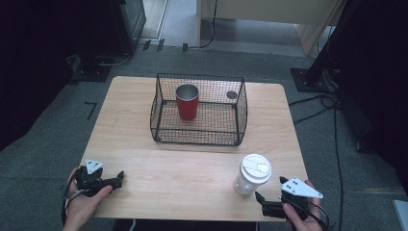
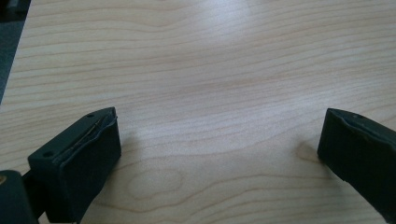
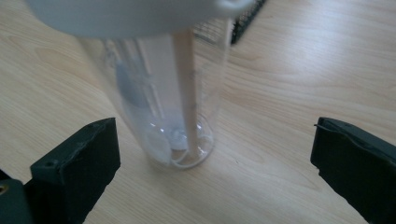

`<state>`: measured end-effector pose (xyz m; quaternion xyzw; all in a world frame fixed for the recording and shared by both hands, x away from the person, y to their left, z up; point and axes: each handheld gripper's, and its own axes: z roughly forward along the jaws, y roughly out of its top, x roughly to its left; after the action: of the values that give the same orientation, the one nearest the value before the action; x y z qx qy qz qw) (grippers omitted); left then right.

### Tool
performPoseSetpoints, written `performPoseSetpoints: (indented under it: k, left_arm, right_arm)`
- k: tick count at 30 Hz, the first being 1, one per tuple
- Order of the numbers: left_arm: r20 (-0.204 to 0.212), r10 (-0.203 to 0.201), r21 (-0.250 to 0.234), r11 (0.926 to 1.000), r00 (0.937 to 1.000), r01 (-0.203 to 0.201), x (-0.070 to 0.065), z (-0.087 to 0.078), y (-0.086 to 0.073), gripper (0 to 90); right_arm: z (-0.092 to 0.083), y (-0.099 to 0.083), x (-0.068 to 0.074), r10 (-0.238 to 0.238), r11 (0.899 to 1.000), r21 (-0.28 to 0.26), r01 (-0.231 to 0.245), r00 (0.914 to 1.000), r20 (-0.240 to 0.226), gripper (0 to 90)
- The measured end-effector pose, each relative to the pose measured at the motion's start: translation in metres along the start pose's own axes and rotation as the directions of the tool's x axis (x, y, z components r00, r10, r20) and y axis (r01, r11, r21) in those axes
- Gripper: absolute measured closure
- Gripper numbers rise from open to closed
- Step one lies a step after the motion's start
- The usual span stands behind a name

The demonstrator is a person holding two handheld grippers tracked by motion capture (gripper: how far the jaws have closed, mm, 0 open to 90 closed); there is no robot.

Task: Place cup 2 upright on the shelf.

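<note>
A clear plastic cup with a white lid (image 1: 251,174) stands upright near the table's front right; up close the clear cup (image 3: 166,93) stands just ahead of my right gripper (image 3: 212,154), whose jaws are wide apart with nothing between them. That right gripper (image 1: 263,201) rests at the front edge in a hand. A red cup (image 1: 187,101) stands upright inside a black wire basket (image 1: 240,108) at the table's middle back. My left gripper (image 1: 115,180) sits at the front left, open over bare wood (image 2: 219,135).
The wooden table (image 1: 144,159) has free room between the basket and the front edge. A small dark disc (image 1: 232,95) lies in the basket's back right corner. Dark stands and cables surround the table on the floor.
</note>
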<state>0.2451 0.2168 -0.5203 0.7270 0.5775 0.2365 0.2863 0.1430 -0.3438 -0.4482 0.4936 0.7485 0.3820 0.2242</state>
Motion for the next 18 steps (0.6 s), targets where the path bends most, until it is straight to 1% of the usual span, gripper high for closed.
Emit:
performPoseSetpoints:
  k: [1,2,3,5,6,8,13,15,18]
  left_arm:
    - [-0.001,-0.002,-0.003,1.0,1.0,0.002,0.0,0.0,0.0,0.0]
    - [-0.001,-0.001,-0.001,1.0,1.0,0.001,0.0,0.001,0.001,0.0]
    - [-0.002,-0.001,-0.001,1.0,1.0,0.001,0.0,0.001,0.001,0.0]
    - [-0.002,-0.001,-0.001,1.0,1.0,0.001,0.0,0.001,0.001,0.0]
    - [-0.002,-0.001,-0.001,1.0,1.0,0.001,0.0,0.001,0.001,0.0]
    - [-0.001,-0.003,-0.001,1.0,1.0,0.003,0.0,0.001,0.001,0.0]
    - [0.0,-0.001,-0.003,1.0,1.0,0.001,0.0,0.001,0.001,0.0]
    - [0.0,-0.002,-0.003,1.0,1.0,0.002,0.0,0.001,0.001,0.0]
    - [0.0,0.0,-0.003,1.0,1.0,0.0,0.0,0.001,0.001,0.0]
  right_arm:
    - [0.0,0.0,0.0,0.0,1.0,0.0,0.0,1.0,0.0,1.4]
    - [-0.001,0.004,0.004,-0.001,1.0,-0.01,0.001,0.9998,-0.02,1.4]
    - [-0.001,0.004,0.004,-0.001,1.0,-0.01,0.001,0.9998,-0.02,1.4]
    - [0.0,0.009,0.008,0.006,1.0,-0.026,-0.007,0.9992,-0.039,1.4]
    - [0.0,0.01,0.009,0.012,0.999,-0.03,-0.013,0.9991,-0.041,1.4]
    - [0.003,0.014,0.012,0.015,0.999,-0.037,-0.017,0.9991,-0.039,1.4]
    - [0.012,0.022,0.021,0.005,0.999,-0.043,-0.007,0.9996,-0.026,1.4]
    - [0.018,0.025,0.024,0.025,0.998,-0.065,-0.025,0.9996,-0.01,1.4]
    - [0.022,0.027,0.025,0.037,0.996,-0.08,-0.038,0.9993,-0.008,1.4]
